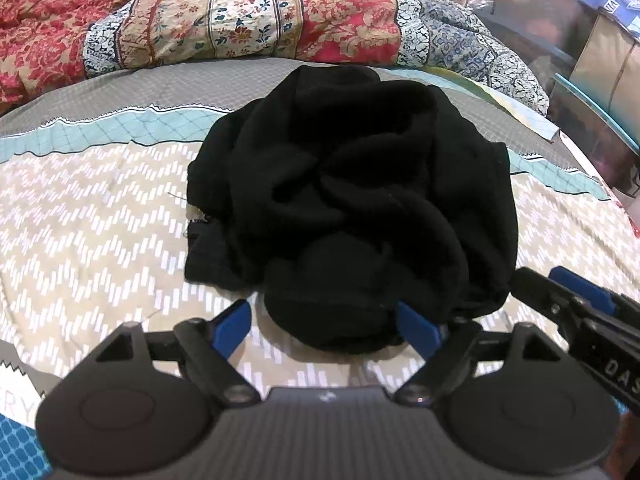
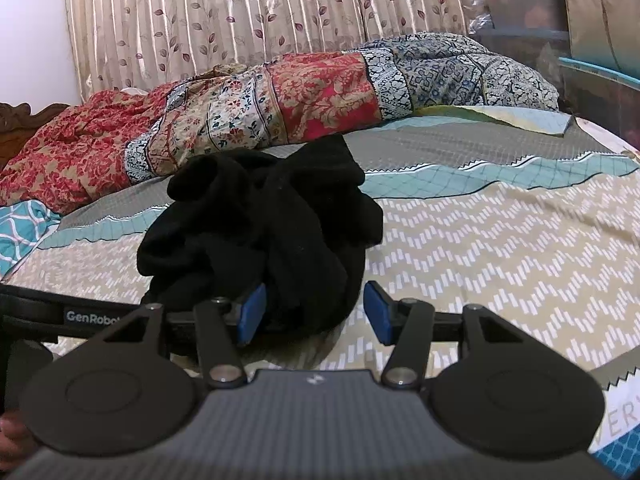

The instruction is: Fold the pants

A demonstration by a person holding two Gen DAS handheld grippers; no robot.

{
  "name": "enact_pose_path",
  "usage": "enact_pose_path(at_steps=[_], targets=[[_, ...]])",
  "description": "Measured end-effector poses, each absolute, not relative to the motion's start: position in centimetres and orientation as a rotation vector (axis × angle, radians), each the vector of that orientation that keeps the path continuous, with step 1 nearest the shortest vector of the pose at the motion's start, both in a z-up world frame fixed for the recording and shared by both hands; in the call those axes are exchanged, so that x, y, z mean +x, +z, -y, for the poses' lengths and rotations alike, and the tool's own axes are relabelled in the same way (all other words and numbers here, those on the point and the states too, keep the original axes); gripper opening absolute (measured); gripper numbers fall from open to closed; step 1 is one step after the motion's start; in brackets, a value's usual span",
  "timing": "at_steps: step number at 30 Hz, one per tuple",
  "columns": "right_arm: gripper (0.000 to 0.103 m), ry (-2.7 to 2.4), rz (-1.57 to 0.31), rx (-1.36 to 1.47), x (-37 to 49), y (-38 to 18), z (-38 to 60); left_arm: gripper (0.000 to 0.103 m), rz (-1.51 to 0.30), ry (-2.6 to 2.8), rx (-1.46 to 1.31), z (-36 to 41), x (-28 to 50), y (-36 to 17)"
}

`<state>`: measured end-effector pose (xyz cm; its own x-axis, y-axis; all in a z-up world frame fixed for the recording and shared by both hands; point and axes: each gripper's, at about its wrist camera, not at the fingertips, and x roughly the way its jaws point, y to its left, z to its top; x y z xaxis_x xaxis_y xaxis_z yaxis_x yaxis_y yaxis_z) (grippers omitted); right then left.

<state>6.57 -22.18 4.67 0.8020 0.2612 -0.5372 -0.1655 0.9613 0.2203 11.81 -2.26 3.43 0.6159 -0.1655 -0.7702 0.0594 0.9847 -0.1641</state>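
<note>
Black pants [image 1: 352, 200] crumpled on bed [image 1: 100, 220]; left tool [image 1: 324, 324] wide, right tool [image 2: 314, 312] wide, both straddling the near edge.

Pants [image 1: 352, 200] lie bunched on the bedspread [image 1: 100, 208], quilt [image 1: 224, 20] behind.

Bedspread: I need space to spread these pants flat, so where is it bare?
Bare zigzag bedspread lies right of the pants, up to the teal band, and left of them too. It is crowded behind, where the quilt is heaped, and in front, where both open grippers flank the pile.
</note>
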Motion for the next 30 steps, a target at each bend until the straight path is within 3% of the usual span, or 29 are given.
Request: enact_pose_path(at_steps=[2, 4, 6, 7, 8, 9, 10, 11, 23, 30], targets=[[0.057, 0.226, -0.602, 0.177, 7.2, 4.5, 22.3, 0.081, -0.894, -0.131, -0.126, 2.4, 12.0, 3.2], [0.057, 0.229, -0.612, 0.198, 7.9, 4.3, 22.5, 0.069, -0.909, -0.137, -0.136, 2.4, 12.5, 2.6], [0.057, 0.237, -0.638, 0.206, 8.9, 3.8, 22.4, 0.037, -0.946, -0.156, -0.159, 2.4, 13.1, 1.9], [0.057, 0.242, -0.651, 0.210, 9.2, 3.6, 22.2, 0.029, -0.959, -0.163, -0.172, 2.4, 13.4, 1.6], [0.049, 0.245, -0.674, 0.212, 9.7, 3.3, 22.0, 0.014, -0.968, -0.171, -0.185, 2.3, 13.5, 1.4], [0.027, 0.259, -0.704, 0.213, 10.3, 2.9, 21.7, 0.012, -0.973, -0.171, -0.196, 2.2, 13.5, 1.4], [0.015, 0.274, -0.738, 0.213, 10.7, 2.6, 21.5, 0.011, -0.966, -0.170, -0.209, 1.9, 13.5, 1.7], [0.012, 0.278, -0.762, 0.216, 11.0, 2.5, 21.4, 0.010, -0.948, -0.171, -0.214, 1.6, 13.3, 2.1], [0.011, 0.252, -0.511, 0.356, 7.0, 12.4, 25.6, 0.009, -0.685, -0.087, -0.403, -7.3, 9.7, 11.5], [0.011, 0.306, -0.497, 0.392, 4.5, 13.1, 25.2, 0.009, -0.638, 0.021, -0.467, -11.9, 7.0, 12.7]])
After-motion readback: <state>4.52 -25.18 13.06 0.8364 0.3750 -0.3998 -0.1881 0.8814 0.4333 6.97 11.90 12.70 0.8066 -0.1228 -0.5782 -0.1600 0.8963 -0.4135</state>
